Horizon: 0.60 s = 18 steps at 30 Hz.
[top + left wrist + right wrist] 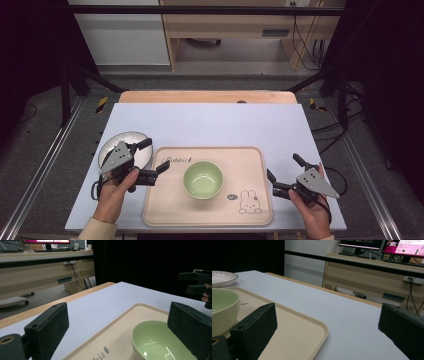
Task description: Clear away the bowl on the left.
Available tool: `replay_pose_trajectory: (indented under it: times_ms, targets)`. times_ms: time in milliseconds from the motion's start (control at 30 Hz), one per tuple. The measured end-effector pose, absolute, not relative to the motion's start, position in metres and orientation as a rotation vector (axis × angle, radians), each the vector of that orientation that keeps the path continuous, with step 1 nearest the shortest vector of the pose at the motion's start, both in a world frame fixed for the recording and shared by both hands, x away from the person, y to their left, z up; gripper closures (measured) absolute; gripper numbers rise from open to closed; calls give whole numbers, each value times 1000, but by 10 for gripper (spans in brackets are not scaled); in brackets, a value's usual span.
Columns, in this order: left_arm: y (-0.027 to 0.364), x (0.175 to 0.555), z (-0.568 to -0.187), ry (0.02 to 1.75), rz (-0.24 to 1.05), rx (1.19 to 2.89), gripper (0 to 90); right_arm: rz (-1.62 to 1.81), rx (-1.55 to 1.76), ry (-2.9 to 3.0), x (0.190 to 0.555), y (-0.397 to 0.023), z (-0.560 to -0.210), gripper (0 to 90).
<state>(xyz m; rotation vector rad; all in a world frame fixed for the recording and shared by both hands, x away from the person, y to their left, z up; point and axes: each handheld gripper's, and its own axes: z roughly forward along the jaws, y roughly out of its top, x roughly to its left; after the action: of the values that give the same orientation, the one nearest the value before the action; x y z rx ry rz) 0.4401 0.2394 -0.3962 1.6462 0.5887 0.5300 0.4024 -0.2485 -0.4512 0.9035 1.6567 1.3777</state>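
A pale green bowl (203, 179) stands empty in the middle of a beige tray (165, 210) printed with a rabbit. Left of the tray lies a white plate (131, 141). My left gripper (154, 156) hovers open over the plate's right side and the tray's left edge, with nothing in it. Along its jaws I see the bowl (155, 342) and tray (120, 327) just ahead of the left gripper (117, 312). My right gripper (285, 168) is open and empty beside the tray's right edge. From the right gripper (327, 315), the tray (294, 335), bowl (222, 307) and plate (222, 277) lie to its left.
A light blue mat (210, 125) covers the wooden table (207, 96). Black frame posts stand at both sides. Desks with monitors (404, 247) lie beyond the far edge. The other hand's gripper (197, 282) shows far off in the left gripper view.
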Motion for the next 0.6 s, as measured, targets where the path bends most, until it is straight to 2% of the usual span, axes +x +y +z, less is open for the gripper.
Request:
replay_pose_trajectory:
  times_ms: [600]
  targets:
    - [294,426,-423,716,598,1580,36,1369,899,1657,402,-249,-451,23]
